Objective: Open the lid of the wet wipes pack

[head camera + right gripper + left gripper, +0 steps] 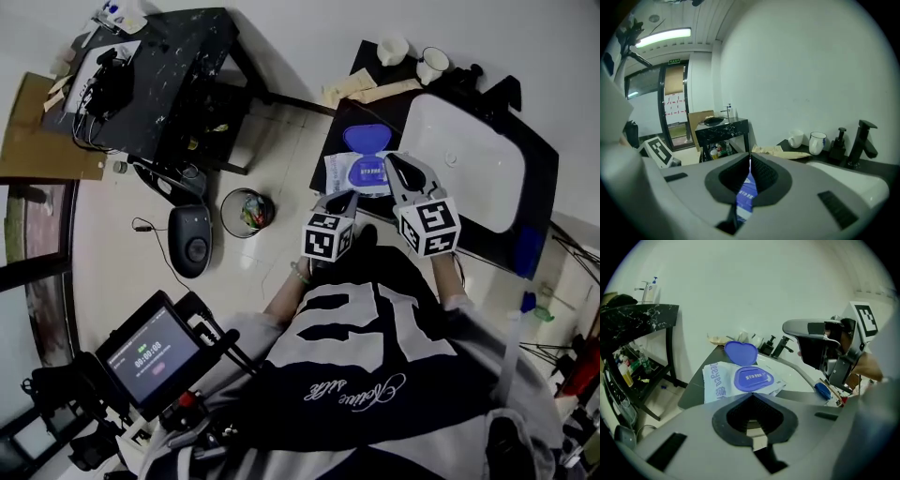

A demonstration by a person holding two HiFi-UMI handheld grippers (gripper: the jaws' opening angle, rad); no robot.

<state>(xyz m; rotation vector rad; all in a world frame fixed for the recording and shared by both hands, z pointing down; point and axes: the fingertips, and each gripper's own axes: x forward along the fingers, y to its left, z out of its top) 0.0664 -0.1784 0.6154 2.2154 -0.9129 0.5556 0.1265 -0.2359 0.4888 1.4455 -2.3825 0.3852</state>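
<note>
The wet wipes pack [349,174] lies flat on the dark counter [330,141] left of the sink. Its blue lid [366,138] is flipped open toward the wall. In the left gripper view the pack [717,383] shows its blue collar [753,379], with the open lid [740,352] standing behind it. My left gripper [349,197] sits just short of the pack's near edge, jaws shut and empty [752,395]. My right gripper [394,161] hovers over the pack's right side, also shut and empty [750,158]. A strip of the pack [746,197] shows in the slit behind its fingertips.
A white sink basin [464,169] fills the counter's right part, with a black faucet [862,140] and soap pump [840,140] behind. Two mugs [392,49] [432,64] and crumpled paper [361,89] sit at the back. A black marble table [159,75] and a bin [247,211] stand to the left.
</note>
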